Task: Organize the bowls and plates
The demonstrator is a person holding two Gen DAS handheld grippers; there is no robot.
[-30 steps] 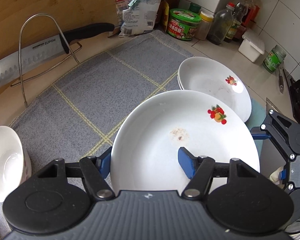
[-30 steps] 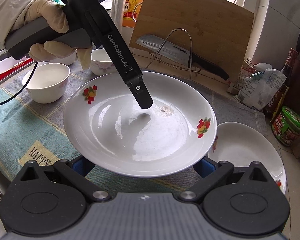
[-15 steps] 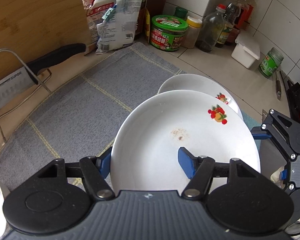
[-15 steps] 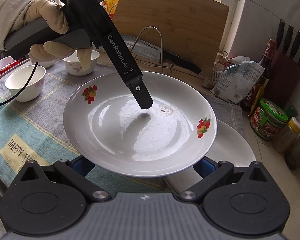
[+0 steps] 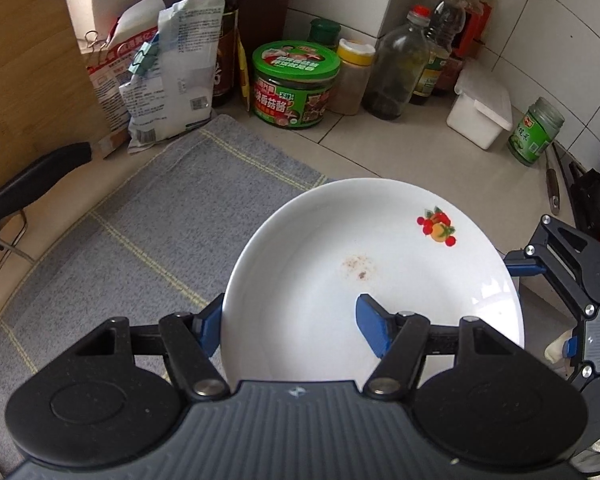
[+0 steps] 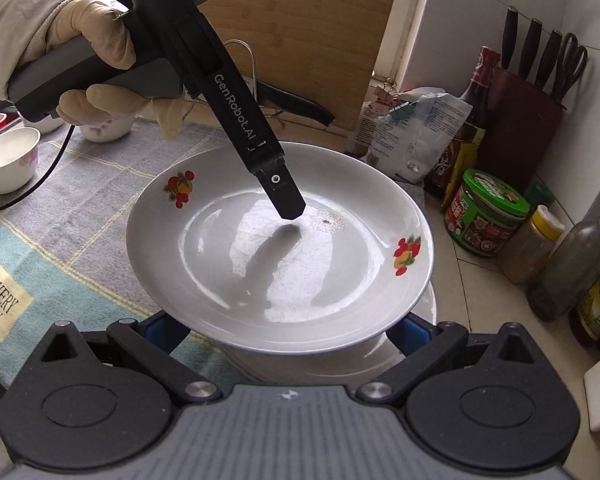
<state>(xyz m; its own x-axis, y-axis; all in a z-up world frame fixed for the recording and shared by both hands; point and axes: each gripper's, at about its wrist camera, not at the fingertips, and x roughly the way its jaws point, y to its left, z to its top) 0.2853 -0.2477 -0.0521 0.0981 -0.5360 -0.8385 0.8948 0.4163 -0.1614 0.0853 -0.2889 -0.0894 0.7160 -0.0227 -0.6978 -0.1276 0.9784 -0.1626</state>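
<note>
A white plate with fruit prints [image 5: 340,264] [image 6: 260,264] is held in the air by my left gripper [image 5: 292,324], shut on its rim: one finger [image 6: 284,196] lies inside the plate, the other is under it. My right gripper [image 6: 284,326] is open under the near rim, a blue pad on each side. A second white plate [image 6: 400,340] lies directly beneath on the counter, mostly hidden. Small white bowls [image 6: 8,160] stand far left on the cloth.
A grey checked cloth [image 5: 148,232] covers the counter. Behind stand a green-lidded tub [image 5: 294,84], bottles [image 5: 396,68], bags [image 5: 168,80], a white box [image 5: 480,112] and a green jar [image 5: 534,132]. A knife block [image 6: 528,92], cutting board [image 6: 312,40] and cleaver handle [image 6: 296,102] are at the back.
The held plate has moved right, from beside the second plate to directly over it. The bowls and the knife rack have slid off to the left of both views.
</note>
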